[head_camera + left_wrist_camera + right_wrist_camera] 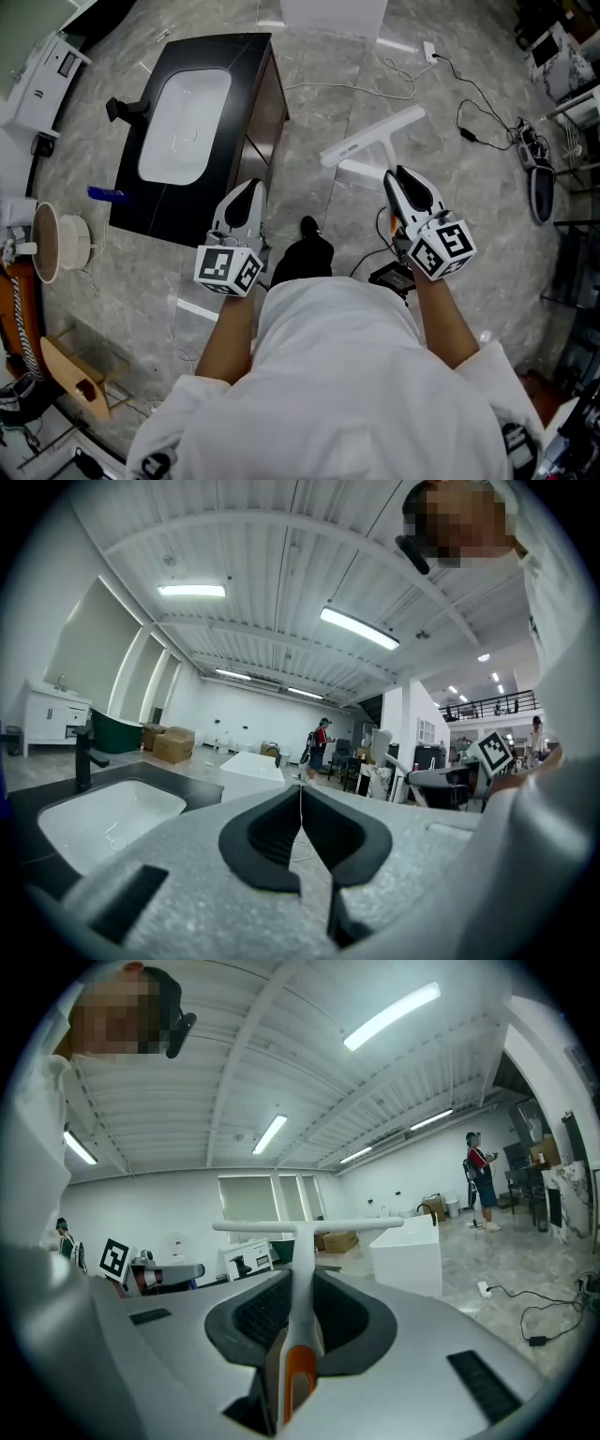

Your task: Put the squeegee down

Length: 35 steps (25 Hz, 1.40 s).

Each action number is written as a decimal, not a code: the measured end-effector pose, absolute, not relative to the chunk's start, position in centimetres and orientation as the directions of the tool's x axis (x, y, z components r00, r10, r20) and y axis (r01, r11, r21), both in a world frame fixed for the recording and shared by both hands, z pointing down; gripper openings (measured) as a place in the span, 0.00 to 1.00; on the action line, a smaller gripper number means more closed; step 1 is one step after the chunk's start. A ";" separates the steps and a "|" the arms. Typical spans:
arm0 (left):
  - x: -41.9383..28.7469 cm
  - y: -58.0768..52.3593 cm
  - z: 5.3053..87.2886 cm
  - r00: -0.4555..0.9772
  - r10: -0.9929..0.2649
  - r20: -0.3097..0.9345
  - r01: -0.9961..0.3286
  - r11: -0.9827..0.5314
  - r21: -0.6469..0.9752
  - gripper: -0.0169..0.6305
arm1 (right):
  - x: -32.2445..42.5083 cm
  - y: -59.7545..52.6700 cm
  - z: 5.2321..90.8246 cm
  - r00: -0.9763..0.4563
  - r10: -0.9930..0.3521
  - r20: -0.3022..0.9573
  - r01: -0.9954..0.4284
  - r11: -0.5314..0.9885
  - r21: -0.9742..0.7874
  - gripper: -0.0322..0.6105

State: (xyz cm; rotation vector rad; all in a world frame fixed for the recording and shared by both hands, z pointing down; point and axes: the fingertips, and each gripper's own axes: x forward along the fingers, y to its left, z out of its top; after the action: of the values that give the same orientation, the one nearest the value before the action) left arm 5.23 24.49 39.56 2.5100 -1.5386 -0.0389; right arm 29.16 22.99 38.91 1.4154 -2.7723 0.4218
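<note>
The floor [319, 66] is grey stone with pale lines, and it is shiny. A black counter [248, 84] stands on it in the upper left of the head view. It has a white sink [185, 127] set in it and a black tap [127, 108] on the left edge. A small blue thing [105, 195] lies at the counter's lower left corner. Black wires [469, 103] lie on the floor in the upper right, and a white box [333, 14] sits at the top middle.

The right gripper [401, 176] is clamped on the squeegee [372, 139]. Its jaws press on the white handle from both sides. The long white blade sticks out past the jaws, over the floor, just right of the counter. In the right gripper view the handle has an orange part low between the jaws.

The left gripper [251, 185] is at the counter's near edge, in the middle of the head view. Its jaws are together and hold nothing.

The room is big and bright. It has a white ceiling [281, 564] with long lights [361, 628]. Far off, a person [319, 744] in a red top stands by brown boxes [173, 743].
</note>
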 end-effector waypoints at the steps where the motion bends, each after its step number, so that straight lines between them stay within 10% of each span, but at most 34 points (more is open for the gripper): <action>1: 5.2 23.3 39.6 0.460 -0.884 0.081 -0.879 -0.440 0.185 0.05 | 29.0 21.8 38.7 -0.595 -0.795 0.119 -0.795 0.560 -0.235 0.17; 35: 1.0 -6.7 42.3 0.362 -0.925 0.116 -0.908 -0.323 0.266 0.05 | 23.0 -11.8 39.0 -0.731 -0.672 0.116 -0.676 0.691 -0.254 0.17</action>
State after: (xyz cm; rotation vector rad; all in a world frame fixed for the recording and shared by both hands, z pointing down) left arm 1.00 -6.70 42.32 2.3427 -1.6255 -0.0826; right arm 23.01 -11.78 39.01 1.1467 -2.8760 0.4412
